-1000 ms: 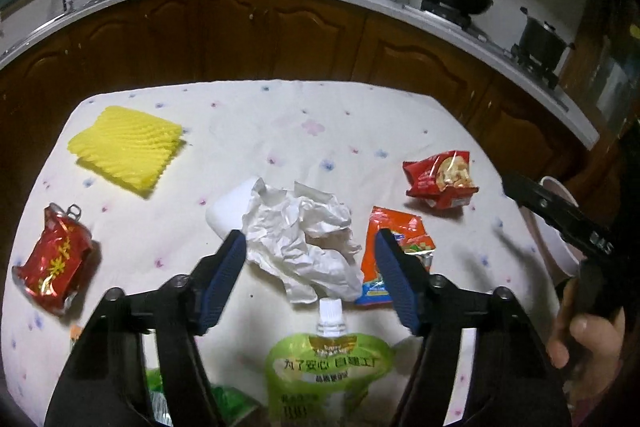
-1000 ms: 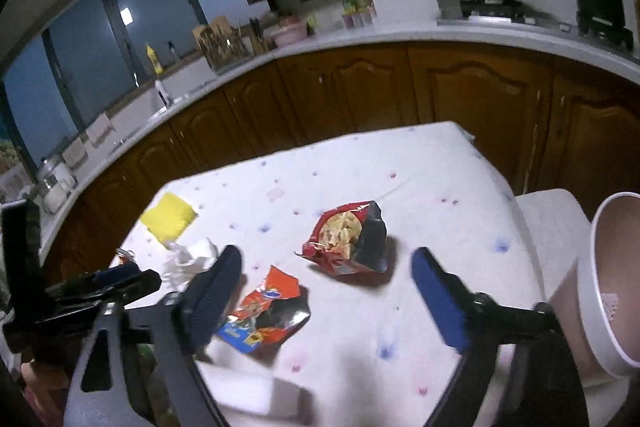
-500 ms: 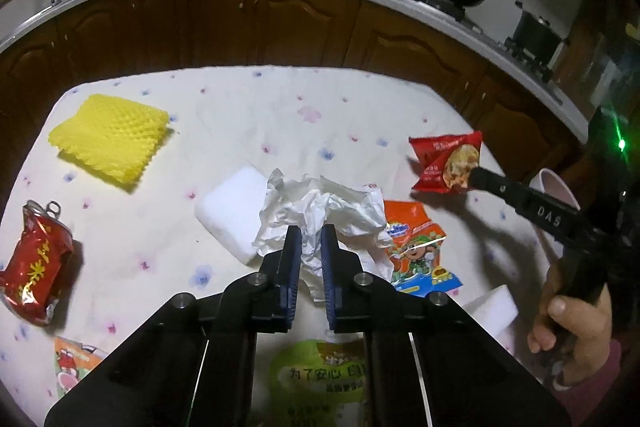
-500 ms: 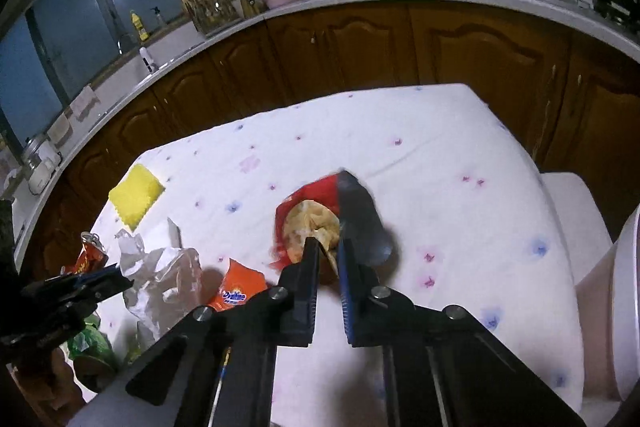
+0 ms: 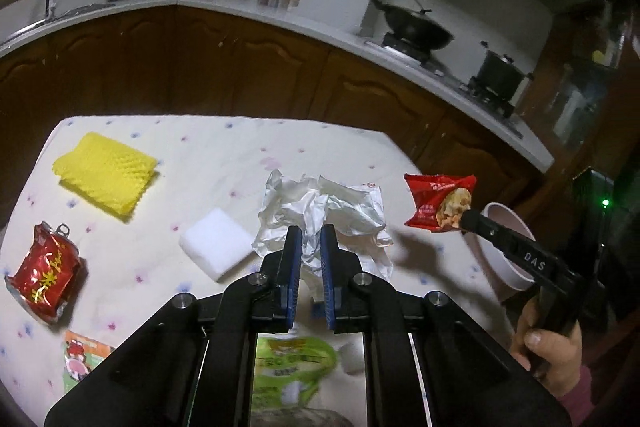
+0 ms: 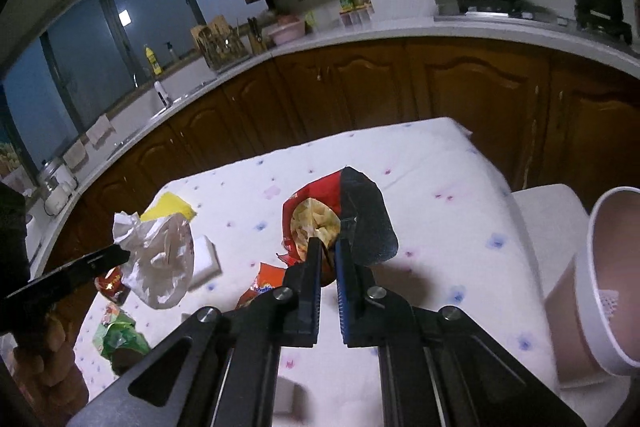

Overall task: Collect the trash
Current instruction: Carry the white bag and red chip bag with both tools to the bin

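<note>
My left gripper [image 5: 307, 241] is clamped on the crumpled white plastic bag [image 5: 324, 211], whose loose folds hang clear of the tablecloth [image 5: 224, 163]; from the right wrist camera the same bag dangles off the black fingers at the left edge. My right gripper [image 6: 325, 255] is pinched tight on the lower edge of the red snack packet [image 6: 320, 223], held above the cloth, near the pale pink bin [image 6: 608, 267] standing beside the table. On the table lie a yellow foam fruit net [image 5: 106, 181], a crushed red can [image 5: 42, 273], a white foam block [image 5: 216, 247], a green drink pouch [image 5: 294, 367] under my left fingers and an orange wrapper [image 6: 260, 285].
</note>
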The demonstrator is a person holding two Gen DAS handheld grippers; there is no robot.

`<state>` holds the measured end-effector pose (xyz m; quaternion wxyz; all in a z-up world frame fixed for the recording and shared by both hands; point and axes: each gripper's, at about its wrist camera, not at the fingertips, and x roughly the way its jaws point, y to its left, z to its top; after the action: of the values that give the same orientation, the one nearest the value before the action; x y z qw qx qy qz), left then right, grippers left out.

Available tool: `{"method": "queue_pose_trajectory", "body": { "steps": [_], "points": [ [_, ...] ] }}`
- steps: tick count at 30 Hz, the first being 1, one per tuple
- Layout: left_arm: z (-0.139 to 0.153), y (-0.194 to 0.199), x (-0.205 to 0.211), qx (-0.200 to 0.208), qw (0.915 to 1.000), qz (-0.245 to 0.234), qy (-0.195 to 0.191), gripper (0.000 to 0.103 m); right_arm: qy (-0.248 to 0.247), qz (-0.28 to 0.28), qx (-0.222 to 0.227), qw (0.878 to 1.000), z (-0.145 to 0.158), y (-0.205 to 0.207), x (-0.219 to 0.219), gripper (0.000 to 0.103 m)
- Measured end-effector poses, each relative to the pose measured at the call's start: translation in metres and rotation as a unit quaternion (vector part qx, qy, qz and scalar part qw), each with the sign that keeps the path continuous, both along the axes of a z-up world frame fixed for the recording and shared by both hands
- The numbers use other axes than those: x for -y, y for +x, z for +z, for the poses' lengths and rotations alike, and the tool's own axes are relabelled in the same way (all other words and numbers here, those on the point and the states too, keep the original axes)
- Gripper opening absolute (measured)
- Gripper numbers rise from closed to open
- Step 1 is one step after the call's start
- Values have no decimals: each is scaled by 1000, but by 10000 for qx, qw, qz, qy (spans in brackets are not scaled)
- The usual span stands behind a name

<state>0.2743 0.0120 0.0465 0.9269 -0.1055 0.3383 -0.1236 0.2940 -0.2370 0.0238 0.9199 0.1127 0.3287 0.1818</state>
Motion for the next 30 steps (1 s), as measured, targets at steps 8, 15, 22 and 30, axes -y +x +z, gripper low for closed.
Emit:
{"method": "queue_pose_trajectory", "body": {
  "steps": [8, 15, 22, 30],
  "points": [
    [11, -13, 40, 126, 9992, -377, -69, 9, 33, -291, 209, 9994, 19, -35, 35, 7],
    [14, -18, 86, 156, 9968, -777, -54, 9, -9, -668, 329, 9972, 29, -65, 75, 7],
    [18, -20, 137, 175, 9927, -1190, -46, 9, -19, -1138, 322, 9930, 29, -87, 123, 7],
    [19, -13, 188, 183, 9877, -1555, -25, 9, -35, -1629, 306, 9862, 27, -103, 169, 7]
  ]
}}
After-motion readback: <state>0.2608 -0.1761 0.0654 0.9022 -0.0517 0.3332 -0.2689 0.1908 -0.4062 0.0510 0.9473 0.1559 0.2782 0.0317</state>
